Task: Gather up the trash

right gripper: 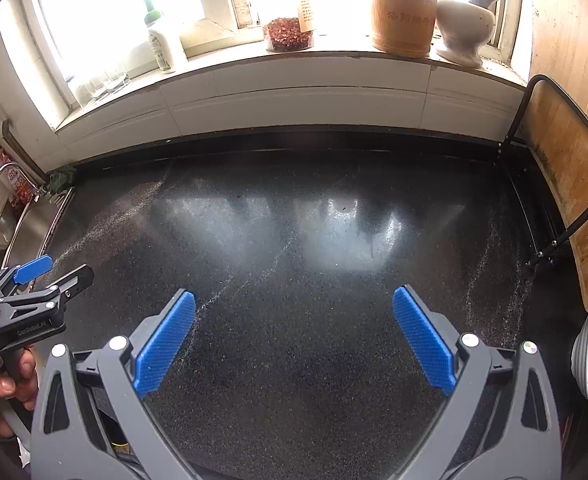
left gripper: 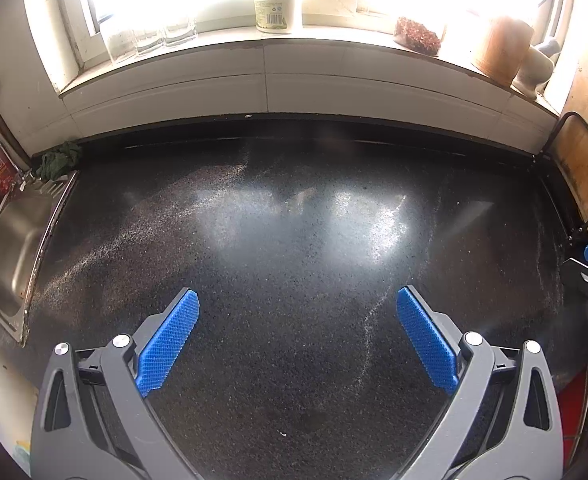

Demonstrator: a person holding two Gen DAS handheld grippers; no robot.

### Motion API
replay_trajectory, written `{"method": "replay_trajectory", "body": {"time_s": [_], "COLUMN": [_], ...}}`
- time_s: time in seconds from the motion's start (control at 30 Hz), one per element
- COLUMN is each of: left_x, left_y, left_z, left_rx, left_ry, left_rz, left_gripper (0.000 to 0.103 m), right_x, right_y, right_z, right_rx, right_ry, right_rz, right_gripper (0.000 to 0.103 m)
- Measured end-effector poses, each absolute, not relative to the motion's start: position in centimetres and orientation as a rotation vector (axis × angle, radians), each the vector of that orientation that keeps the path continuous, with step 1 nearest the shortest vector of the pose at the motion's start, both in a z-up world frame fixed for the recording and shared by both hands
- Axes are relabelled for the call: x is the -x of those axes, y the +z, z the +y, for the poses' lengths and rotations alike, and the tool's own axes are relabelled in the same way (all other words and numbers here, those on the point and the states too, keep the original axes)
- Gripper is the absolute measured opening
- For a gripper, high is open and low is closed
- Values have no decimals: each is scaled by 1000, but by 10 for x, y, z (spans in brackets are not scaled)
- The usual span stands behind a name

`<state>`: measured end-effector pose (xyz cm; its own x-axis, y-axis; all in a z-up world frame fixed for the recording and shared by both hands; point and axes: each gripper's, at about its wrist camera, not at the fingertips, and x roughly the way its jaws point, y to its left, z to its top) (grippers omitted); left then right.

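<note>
- Here, a dark speckled countertop (left gripper: 294, 240) is seen filling both views, bare between the jaws and streaked with pale dust; it serves as the landmark below.
- Behind the countertop, a windowsill (right gripper: 334, 60) is washed out by glare, so the labels of a white bottle (right gripper: 162, 46) and a wooden canister (right gripper: 404, 12) on it are hard to read.
- At the countertop's left edge, a steel sink (left gripper: 10, 256) is cut off by the frame.
- The left gripper (left gripper: 298, 300) is held low over the countertop's near side, jaws spread wide apart, nothing gripped.
- The right gripper (right gripper: 294, 300) is held likewise, beside it, jaws wide apart and empty.
- A hand (right gripper: 2, 384) is seen only in part, wrapped around the left gripper's handle.
- No piece of trash can be made out on the countertop, so none lies between either pair of jaws.
</note>
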<state>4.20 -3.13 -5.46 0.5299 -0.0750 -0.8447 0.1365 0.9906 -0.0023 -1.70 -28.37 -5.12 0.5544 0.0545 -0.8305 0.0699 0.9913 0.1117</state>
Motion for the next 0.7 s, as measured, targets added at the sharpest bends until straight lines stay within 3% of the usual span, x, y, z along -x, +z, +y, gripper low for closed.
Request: {"method": "replay_trajectory", "body": {"time_s": [0.7], "left_x": [-39], "left_y": [-54], "left_z": [-32], "left_rx": [-67], "left_ry": [-136], "left_rz": [1005], "left_gripper": [96], "right_x": [17], "right_y": [-50], "right_z": [-282], "right_rx": [-128], "right_ry": [-8], "right_rz": [986], "right_gripper": [96]}}
